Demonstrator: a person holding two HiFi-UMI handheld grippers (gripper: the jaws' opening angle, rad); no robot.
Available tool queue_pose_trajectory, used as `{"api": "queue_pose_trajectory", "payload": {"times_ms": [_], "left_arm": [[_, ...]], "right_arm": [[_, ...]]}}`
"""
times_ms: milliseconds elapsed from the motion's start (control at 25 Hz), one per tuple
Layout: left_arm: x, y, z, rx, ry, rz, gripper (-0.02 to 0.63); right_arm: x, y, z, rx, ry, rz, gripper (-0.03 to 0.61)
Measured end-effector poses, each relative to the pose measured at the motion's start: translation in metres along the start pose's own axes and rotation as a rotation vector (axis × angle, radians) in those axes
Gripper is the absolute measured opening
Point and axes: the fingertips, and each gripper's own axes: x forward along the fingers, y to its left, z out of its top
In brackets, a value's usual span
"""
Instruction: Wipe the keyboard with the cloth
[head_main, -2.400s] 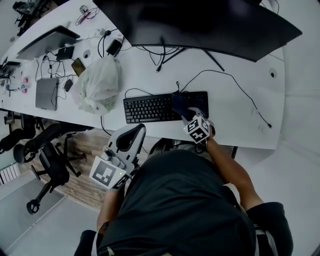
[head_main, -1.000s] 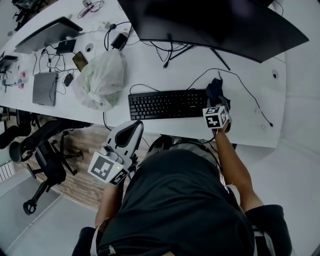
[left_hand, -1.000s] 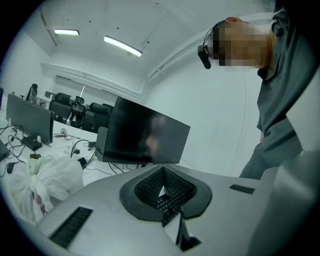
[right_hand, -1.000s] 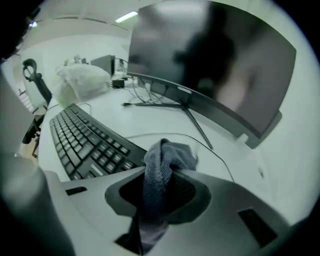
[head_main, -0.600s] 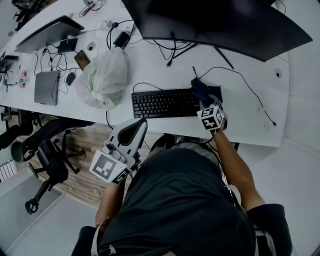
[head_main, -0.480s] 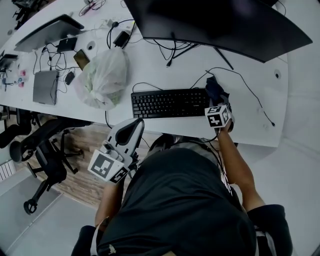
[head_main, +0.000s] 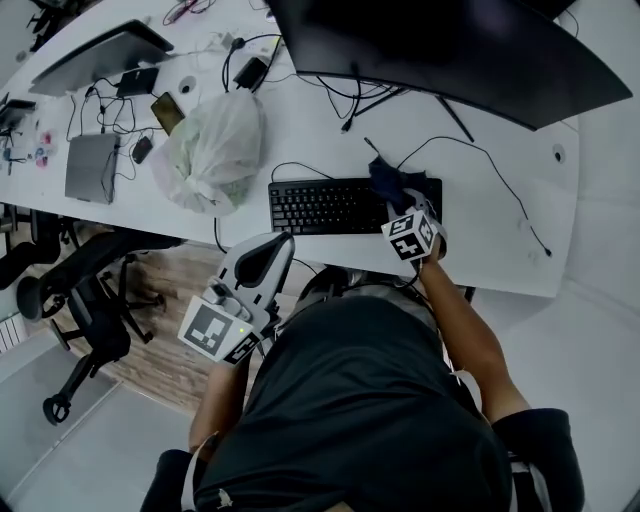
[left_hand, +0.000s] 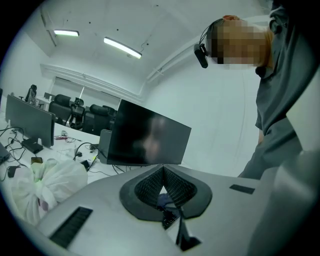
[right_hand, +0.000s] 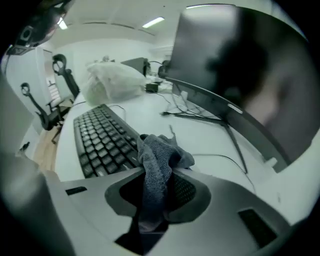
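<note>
Two grippers are in play, and only the right gripper (head_main: 398, 208) is over the desk (head_main: 480, 235). Its jaws are clamped on a dark cloth (head_main: 388, 183). In the right gripper view the cloth (right_hand: 156, 159) runs up between the two pads and bunches into a loose wad beyond the tips of the gripper (right_hand: 159, 176). From the head view that wad sits over the right part of the black keyboard (head_main: 325, 205), near its far edge. Whether it presses on the keys cannot be told. The keyboard (right_hand: 102, 137) lies flat near the desk's front edge, in front of a large dark monitor (head_main: 450, 50), with a thin cable (head_main: 490, 185) trailing off to the right.

The left gripper (head_main: 270, 250) hangs back off the desk's front edge, well apart from the keyboard. In its own view its jaws (left_hand: 163, 172) are closed tip to tip and hold nothing. A white plastic bag (head_main: 210, 150) stands on the desk to the left of the keyboard.
</note>
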Motion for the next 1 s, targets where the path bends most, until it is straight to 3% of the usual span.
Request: {"api": "queue_pose_trajectory", "payload": {"times_ms": [80,160,360,440,520,680,760,1000], "left_arm": [[-0.009,0.010,-0.007,-0.031,-0.003,0.027,0.005],[-0.016,0.018,-0.015,-0.068,-0.004,0.047,0.005],[-0.008,0.018,-0.013,-0.095,-0.017,0.015,0.005],[-0.006,0.015,-0.007,-0.073,-0.029,-0.001,0.005],[-0.010,0.017,-0.004,-0.060,-0.035,0.000,0.005],[-0.026,0.034,-0.015,-0.088,-0.035,0.037,0.005],[-0.032,0.041,-0.022,-0.112,-0.031,0.053,0.005],[-0.026,0.038,-0.013,-0.105,-0.051,0.016,0.005]], "right_arm": [[-0.009,-0.041,-0.020,0.054,0.069,-0.125,0.095],[-0.011,-0.042,-0.014,0.071,0.061,-0.144,0.095],[0.008,0.081,0.054,-0.122,-0.065,0.176,0.095],[0.012,0.090,0.051,-0.118,-0.061,0.202,0.095],[0.010,0.061,0.033,-0.035,-0.029,0.138,0.095],[-0.007,-0.026,-0.015,0.075,0.095,-0.106,0.095],[-0.012,-0.031,-0.015,0.097,0.096,-0.135,0.095],[0.009,0.079,0.048,-0.084,-0.041,0.118,0.095]]}}
